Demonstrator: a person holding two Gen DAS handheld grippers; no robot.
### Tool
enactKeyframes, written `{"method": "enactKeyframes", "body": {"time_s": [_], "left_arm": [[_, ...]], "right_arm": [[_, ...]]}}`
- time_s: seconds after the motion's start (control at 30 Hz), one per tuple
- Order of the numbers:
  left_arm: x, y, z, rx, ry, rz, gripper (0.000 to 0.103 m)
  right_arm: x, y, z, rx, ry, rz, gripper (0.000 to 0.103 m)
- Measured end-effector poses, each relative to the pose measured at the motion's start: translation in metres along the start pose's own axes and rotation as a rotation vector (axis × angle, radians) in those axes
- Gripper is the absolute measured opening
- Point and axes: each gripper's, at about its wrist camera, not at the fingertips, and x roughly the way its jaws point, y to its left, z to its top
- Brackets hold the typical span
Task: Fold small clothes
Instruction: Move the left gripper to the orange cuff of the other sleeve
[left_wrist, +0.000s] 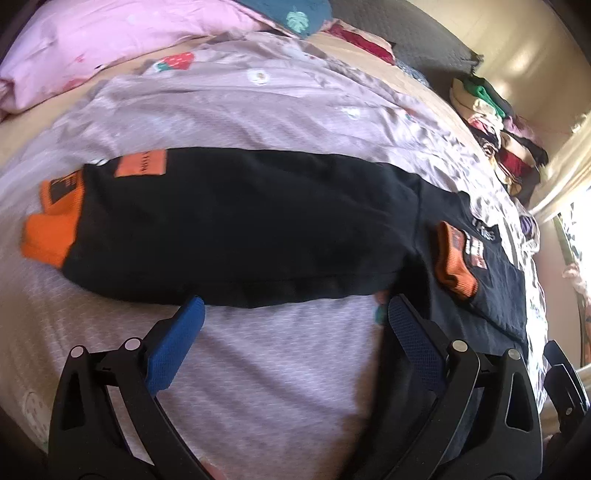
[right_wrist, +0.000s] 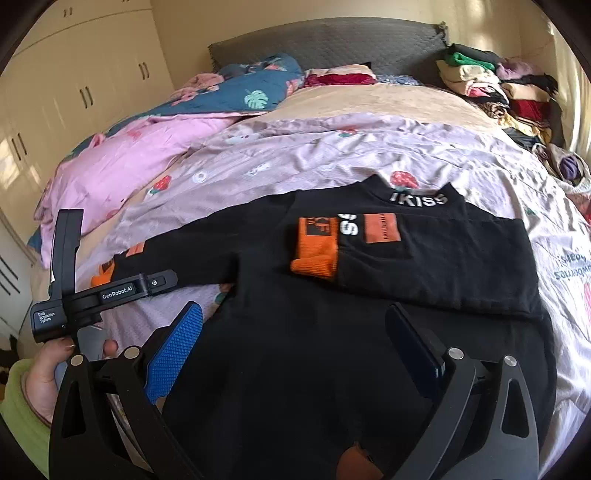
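A small black sweatshirt (right_wrist: 424, 266) with orange cuffs and patches lies flat on the bed. One sleeve is folded across its chest, its orange cuff (right_wrist: 316, 254) near the middle. The other sleeve (left_wrist: 236, 225) stretches out to the left, ending in an orange cuff (left_wrist: 50, 236). My left gripper (left_wrist: 291, 314) is open and empty, hovering just in front of that sleeve's near edge. It also shows in the right wrist view (right_wrist: 110, 291), held by a hand. My right gripper (right_wrist: 295, 317) is open and empty above the sweatshirt's lower body.
The bed is covered by a lilac printed sheet (right_wrist: 295, 155). A pink quilt (right_wrist: 122, 166) and a teal leaf-print quilt (right_wrist: 258, 92) lie at the back left. A pile of clothes (right_wrist: 498, 88) sits at the back right by the wall. Wardrobe doors (right_wrist: 74, 81) stand left.
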Motion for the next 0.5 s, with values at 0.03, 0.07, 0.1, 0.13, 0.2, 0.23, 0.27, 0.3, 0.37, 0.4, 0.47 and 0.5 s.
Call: {"method": "enactKeyframes", "body": {"time_s": [0.03,0.07,0.1,0.13,0.2,0.23,0.27,0.3,0.37,0.4,0.47,0.5], "left_arm": [[0.0,0.003,0.0,-0.006,0.003,0.0,0.093],[0.0,0.007,-0.001,-0.012,0.006,0.003,0.093],[0.0,0.012,-0.001,-0.022,0.007,0.013,0.093],[0.0,0.016,-0.002,-0.03,0.006,0.013,0.093],[-0.002,0.023,-0.003,-0.045,0.001,0.021,0.093],[-0.002,0.026,-0.004,-0.049,-0.001,0.023,0.093],[-0.004,0.029,-0.005,-0.052,-0.002,0.023,0.093],[-0.005,0.033,-0.007,-0.054,-0.002,0.024,0.093],[-0.007,0.037,-0.009,-0.057,-0.005,0.03,0.093],[-0.008,0.039,-0.01,-0.06,-0.008,0.031,0.093],[-0.01,0.048,-0.012,-0.077,-0.01,0.032,0.093],[-0.012,0.053,-0.012,-0.089,-0.014,0.033,0.093]], "right_arm": [[0.002,0.004,0.001,-0.007,0.002,0.001,0.098],[0.003,0.007,0.001,-0.013,0.004,0.004,0.098],[0.003,0.009,0.001,-0.017,0.006,0.007,0.098],[0.004,0.012,0.002,-0.024,0.009,0.01,0.098],[0.007,0.021,0.003,-0.049,0.013,0.016,0.098],[0.007,0.023,0.004,-0.057,0.013,0.017,0.098],[0.008,0.028,0.005,-0.068,0.014,0.021,0.098],[0.009,0.031,0.005,-0.073,0.016,0.024,0.098],[0.011,0.038,0.006,-0.084,0.018,0.034,0.098],[0.012,0.04,0.006,-0.087,0.021,0.038,0.098],[0.013,0.045,0.005,-0.097,0.025,0.044,0.098],[0.014,0.047,0.004,-0.102,0.027,0.046,0.098]]}}
